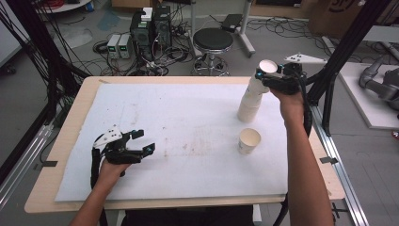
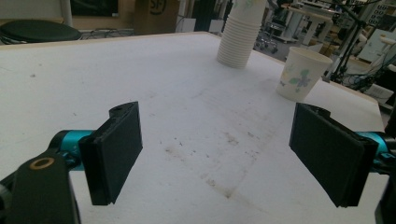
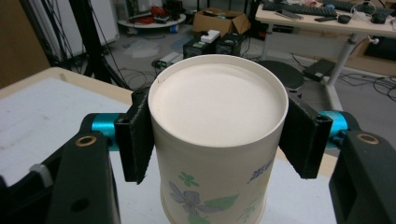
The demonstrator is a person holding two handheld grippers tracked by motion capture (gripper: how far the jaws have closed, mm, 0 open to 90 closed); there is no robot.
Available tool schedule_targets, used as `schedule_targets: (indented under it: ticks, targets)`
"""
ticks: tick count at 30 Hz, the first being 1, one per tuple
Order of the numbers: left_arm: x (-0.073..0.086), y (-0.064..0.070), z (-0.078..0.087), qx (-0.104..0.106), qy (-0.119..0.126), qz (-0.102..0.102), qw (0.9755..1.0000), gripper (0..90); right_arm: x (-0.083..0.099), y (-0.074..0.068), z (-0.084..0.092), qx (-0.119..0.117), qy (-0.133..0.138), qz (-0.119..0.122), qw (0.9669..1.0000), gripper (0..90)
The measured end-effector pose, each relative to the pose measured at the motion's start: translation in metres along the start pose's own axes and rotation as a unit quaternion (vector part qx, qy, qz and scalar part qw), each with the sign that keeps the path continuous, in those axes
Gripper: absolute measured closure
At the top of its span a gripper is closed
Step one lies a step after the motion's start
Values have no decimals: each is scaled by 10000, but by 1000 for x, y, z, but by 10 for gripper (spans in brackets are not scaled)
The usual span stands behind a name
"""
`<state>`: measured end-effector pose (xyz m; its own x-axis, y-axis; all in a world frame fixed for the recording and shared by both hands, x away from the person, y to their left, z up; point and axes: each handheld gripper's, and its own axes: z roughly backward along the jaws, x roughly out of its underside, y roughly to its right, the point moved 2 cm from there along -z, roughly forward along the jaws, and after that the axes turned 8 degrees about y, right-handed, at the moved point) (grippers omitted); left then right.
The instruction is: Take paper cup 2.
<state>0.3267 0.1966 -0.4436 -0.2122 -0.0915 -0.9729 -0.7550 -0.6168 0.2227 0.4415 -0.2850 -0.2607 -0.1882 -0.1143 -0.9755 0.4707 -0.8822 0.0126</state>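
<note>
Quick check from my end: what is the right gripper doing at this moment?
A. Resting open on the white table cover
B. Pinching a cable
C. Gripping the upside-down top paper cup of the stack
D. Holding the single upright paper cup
C: the right gripper has its black jaws pressed on both sides of the upside-down white flower-printed paper cup, atop the stack of white paper cups; the single upright paper cup stands apart.

Cup stack's (image 2: 240, 35) top cut off, apparently

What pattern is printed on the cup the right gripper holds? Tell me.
White paper cup with a purple flower and green leaves, clearest in the right gripper view.
</note>
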Motion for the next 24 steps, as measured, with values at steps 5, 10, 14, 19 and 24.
schedule_targets:
  ticks: [5,10,14,19,24]
  targets:
    - [-1,2,-1,37,45,5,10000,168,-4,-6,15,-186,-45,7,9998,355]
    - [-4,2,2,-132,248,-53,9996,151,-1,-20,28,-551,-131,72,9984,354]
    - [-6,3,2,-56,324,-22,9995,151,4,-28,37,-786,-86,8,9969,354]
    - [-6,8,1,51,295,-46,9995,151,19,-40,45,-1051,-8,22,9945,355]
    - [-5,12,0,175,242,-82,9995,155,32,-53,47,-1308,2,5,9914,355]
